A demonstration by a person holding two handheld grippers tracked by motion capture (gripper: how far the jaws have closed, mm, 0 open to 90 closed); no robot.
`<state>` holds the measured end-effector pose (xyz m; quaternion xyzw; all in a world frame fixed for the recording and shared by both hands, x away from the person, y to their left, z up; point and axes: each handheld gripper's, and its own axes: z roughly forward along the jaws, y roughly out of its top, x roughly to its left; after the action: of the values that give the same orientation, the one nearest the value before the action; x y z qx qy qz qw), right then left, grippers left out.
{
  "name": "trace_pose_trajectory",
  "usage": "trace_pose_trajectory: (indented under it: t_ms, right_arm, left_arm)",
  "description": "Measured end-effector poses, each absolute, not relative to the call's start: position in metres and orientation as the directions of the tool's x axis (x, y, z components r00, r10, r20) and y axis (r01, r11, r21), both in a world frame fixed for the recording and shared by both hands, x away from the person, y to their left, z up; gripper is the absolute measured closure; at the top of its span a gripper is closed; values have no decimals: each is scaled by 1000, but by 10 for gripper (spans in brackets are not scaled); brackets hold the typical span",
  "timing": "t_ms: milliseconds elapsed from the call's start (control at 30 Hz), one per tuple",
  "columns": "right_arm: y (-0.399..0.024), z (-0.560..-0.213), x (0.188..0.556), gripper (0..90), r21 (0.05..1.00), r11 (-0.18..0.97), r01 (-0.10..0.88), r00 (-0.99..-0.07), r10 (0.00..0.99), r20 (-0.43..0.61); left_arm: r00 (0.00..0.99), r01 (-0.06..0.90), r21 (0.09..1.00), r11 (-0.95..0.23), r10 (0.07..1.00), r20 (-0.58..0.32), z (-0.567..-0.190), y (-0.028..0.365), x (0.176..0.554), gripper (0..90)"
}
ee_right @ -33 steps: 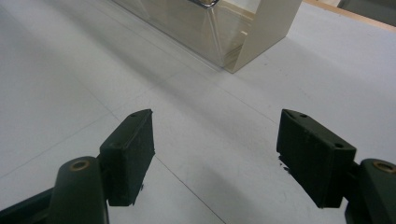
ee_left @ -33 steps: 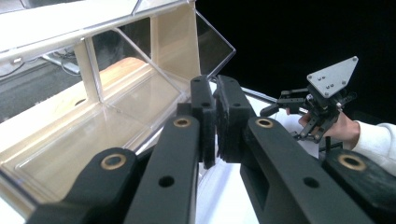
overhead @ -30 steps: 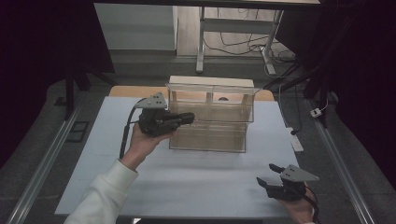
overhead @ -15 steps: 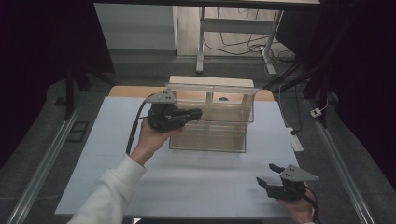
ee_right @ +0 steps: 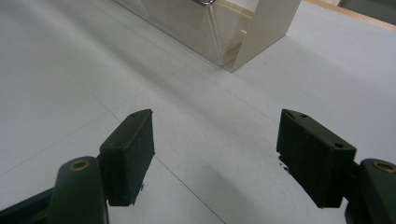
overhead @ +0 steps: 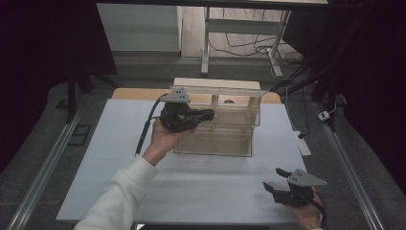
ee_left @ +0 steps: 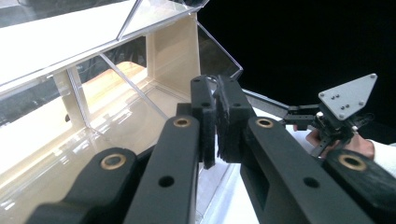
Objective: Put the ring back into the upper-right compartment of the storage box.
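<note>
A clear plastic cabinet [overhead: 218,129] with two tiers and beige end walls stands at the back middle of the white table [overhead: 119,163]. My left gripper [overhead: 211,114] is held level against the cabinet's upper left part, shut with nothing between its pads. In the left gripper view the shut left gripper [ee_left: 215,100] hangs just over the cabinet's open clear compartment [ee_left: 116,98]. My right gripper [overhead: 274,180] rests near the table's front right corner, open and empty. In the right gripper view the right gripper [ee_right: 215,140] faces bare table, with the cabinet's corner [ee_right: 243,32] farther off.
A white adapter [overhead: 303,144] lies at the table's right edge. Metal rails [overhead: 45,167] run along both sides of the table. A desk frame with cables [overhead: 239,43] stands on the floor behind. The left gripper's cable [overhead: 146,129] trails down past the hand.
My left hand has carried its shut gripper to the right, closer over the cabinet's upper tier. The right gripper has stayed where it was.
</note>
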<state>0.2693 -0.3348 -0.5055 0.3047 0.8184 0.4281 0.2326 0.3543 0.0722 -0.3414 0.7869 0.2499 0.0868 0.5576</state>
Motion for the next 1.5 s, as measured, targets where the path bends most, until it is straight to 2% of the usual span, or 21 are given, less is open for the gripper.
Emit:
trace_pose_trajectory:
  t_ms: [800,1200,1233,1300,1500]
  right_arm:
    - [-335,-506,269,273,846,442,299,-707,698,-115]
    - [-336,-506,269,273,846,443,298,-706,698,-117]
    - [-336,-506,269,273,845,443,298,-706,698,-117]
    - [-336,-506,269,273,845,444,297,-707,698,-118]
    - [-337,-505,268,272,845,444,299,-704,700,-119]
  left_arm:
    - [854,303,906,-295,505,-121,-332,22,379,854]
    - [839,316,898,-305,533,-114,-337,16,385,845]
    - [838,312,901,-302,534,-111,-337,15,385,822]
    - [833,302,905,-300,545,-98,-337,16,382,665]
    - [852,299,906,-301,511,-112,-336,26,374,536]
